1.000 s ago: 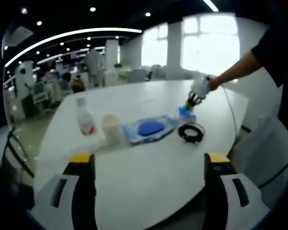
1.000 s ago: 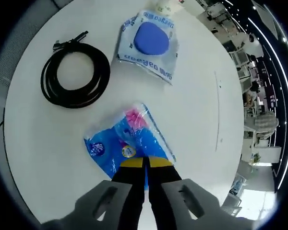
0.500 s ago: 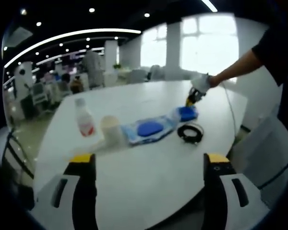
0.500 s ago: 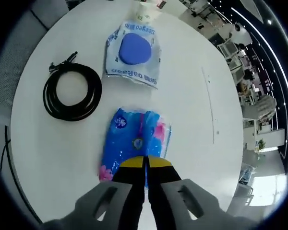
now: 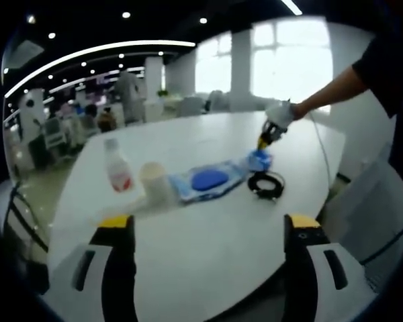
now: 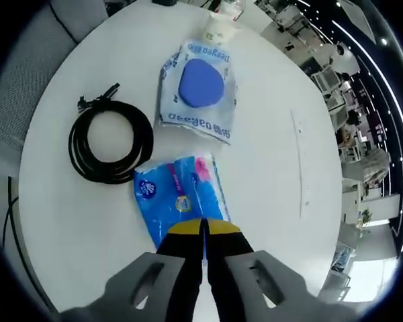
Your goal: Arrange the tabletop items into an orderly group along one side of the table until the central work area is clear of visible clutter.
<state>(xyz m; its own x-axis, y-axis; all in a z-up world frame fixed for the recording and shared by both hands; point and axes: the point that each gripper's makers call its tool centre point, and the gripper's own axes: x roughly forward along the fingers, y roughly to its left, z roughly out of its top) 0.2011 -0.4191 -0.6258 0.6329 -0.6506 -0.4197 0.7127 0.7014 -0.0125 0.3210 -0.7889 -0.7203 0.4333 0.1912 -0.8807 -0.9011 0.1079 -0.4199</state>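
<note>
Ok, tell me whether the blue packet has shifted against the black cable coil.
Yes. The blue packet, clamped by the right hand-held gripper, has swung round and drawn closer to the cable coil, its corner now at the coil's edge.

Open-plan office: white meeting table [image 5: 208,221], ceiling downlights [image 5: 126,14], distant desks [image 5: 57,131].

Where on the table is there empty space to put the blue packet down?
Bare table stretches between the left claw and the row of things. In the right gripper view, the side right of the blue packet and clear bag is bare too. It is crowded where the packet sits against the black cable coil and the bag, with the cup and bottle beyond.
</note>
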